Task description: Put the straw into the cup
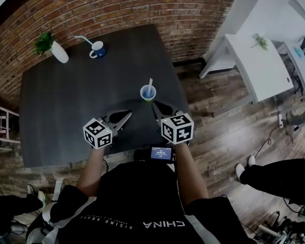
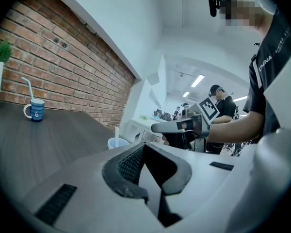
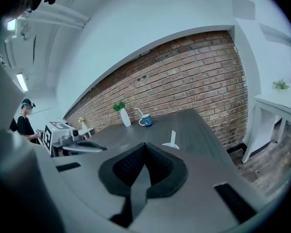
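Dark table (image 1: 66,111) by brick wall (image 1: 117,9): straw (image 1: 150,82) stands in cup (image 1: 148,93) near the front edge, so my left gripper (image 1: 125,117) and right gripper (image 1: 157,106) sit just short of it, jaws pressed together, empty, job looks done.

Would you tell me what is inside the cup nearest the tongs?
A white straw stands in the cup, its top above the rim. Its lower end and any drink cannot be seen.

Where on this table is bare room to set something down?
Bare: the table's left and middle, between the vase and mug at the back and the left gripper in front. Crowded: front right, around the cup and right gripper.
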